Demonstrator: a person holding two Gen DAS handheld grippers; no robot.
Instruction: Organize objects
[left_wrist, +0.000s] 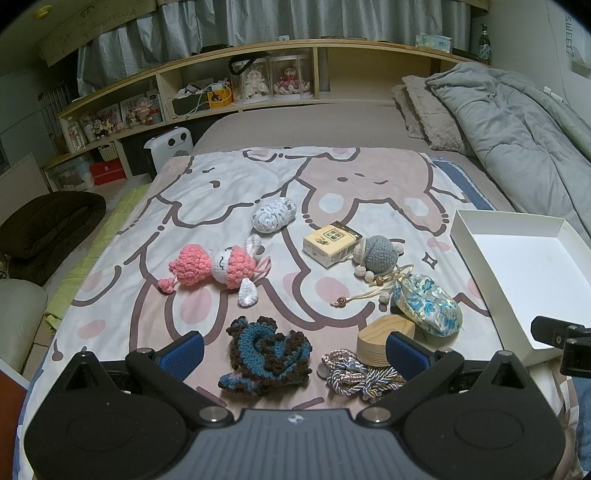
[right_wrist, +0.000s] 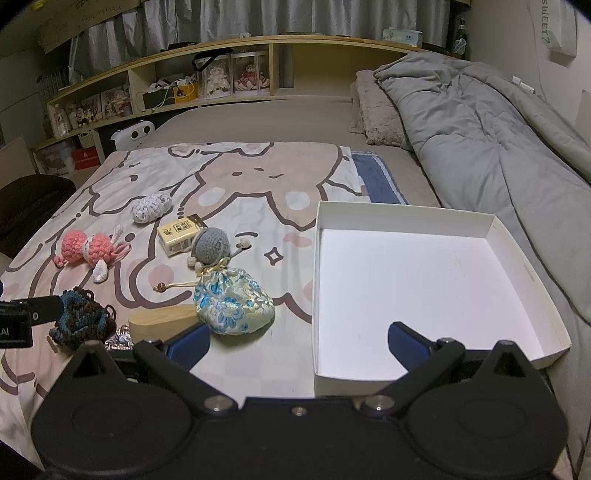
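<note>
Small objects lie on a cartoon-print blanket (left_wrist: 221, 184): a pink crochet doll (left_wrist: 214, 267), a white yarn ball (left_wrist: 273, 214), a yellow box (left_wrist: 330, 243), a grey crochet toy (left_wrist: 376, 253), a blue floral pouch (left_wrist: 428, 306), a wooden heart block (left_wrist: 384, 341), a blue-brown crochet piece (left_wrist: 266, 354) and a braided cord bundle (left_wrist: 358, 373). My left gripper (left_wrist: 295, 349) is open, low over the crochet piece and the cord. An empty white tray (right_wrist: 413, 277) sits at the right. My right gripper (right_wrist: 297, 345) is open at the tray's near left corner, with the pouch (right_wrist: 232, 302) just ahead on the left.
A grey duvet (right_wrist: 480, 140) and a pillow (right_wrist: 376, 110) lie at the back right of the bed. A wooden shelf (left_wrist: 258, 74) with dolls and boxes runs along the back. A dark cushion (left_wrist: 48, 229) lies on the floor at the left.
</note>
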